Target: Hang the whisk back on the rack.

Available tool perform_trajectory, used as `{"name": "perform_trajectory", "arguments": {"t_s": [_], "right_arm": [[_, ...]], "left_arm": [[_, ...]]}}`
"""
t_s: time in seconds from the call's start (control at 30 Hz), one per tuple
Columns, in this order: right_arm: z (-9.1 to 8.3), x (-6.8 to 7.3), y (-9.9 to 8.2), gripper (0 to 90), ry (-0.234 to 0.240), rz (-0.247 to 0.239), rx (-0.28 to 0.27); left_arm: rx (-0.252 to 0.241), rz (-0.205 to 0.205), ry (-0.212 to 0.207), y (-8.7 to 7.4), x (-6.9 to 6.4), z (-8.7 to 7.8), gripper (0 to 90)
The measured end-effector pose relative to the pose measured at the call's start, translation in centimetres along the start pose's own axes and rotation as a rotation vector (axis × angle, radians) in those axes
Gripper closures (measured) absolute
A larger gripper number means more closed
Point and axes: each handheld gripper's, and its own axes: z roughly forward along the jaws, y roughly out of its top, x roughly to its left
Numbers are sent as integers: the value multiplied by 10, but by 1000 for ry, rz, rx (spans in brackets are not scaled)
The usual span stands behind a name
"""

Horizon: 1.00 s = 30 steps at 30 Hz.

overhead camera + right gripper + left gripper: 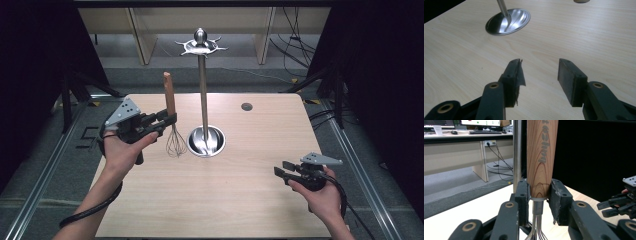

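The left gripper (167, 120) is clamped on a whisk (172, 117), its pads pressing on the lower end of the wooden handle just above the metal collar, as the left gripper view shows close up (540, 170). The whisk stands upright, handle up and wire loops hanging down, the loops just above or at the table (240, 200); whether they touch the wood cannot be told. It is at the left of the table, just beside the round steel base of a tall metal stand (202, 100), whose pole rises from the table's middle to a top ring of hooks with a knob above. In the left gripper view the pole (517, 155) runs up right behind the whisk's handle. The right gripper (281, 173) hangs low over the near right part of the table, well apart from the whisk and the stand; its jaws stand apart with nothing between them, and bare wood shows in the gap in the right gripper view (540, 75). A small round hole (246, 106) lies in the table's far right part.
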Motion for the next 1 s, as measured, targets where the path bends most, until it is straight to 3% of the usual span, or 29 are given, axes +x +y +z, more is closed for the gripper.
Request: {"name": "perform_trajectory", "arguments": {"t_s": [0.7,1.0], "right_arm": [[0,-1,0,537,-11,-16,3],[0,0,0,537,1,1,-2]], "left_arm": [[-8,15,4,13,2,2,695],[-6,17,7,17,3,4,695]]}}
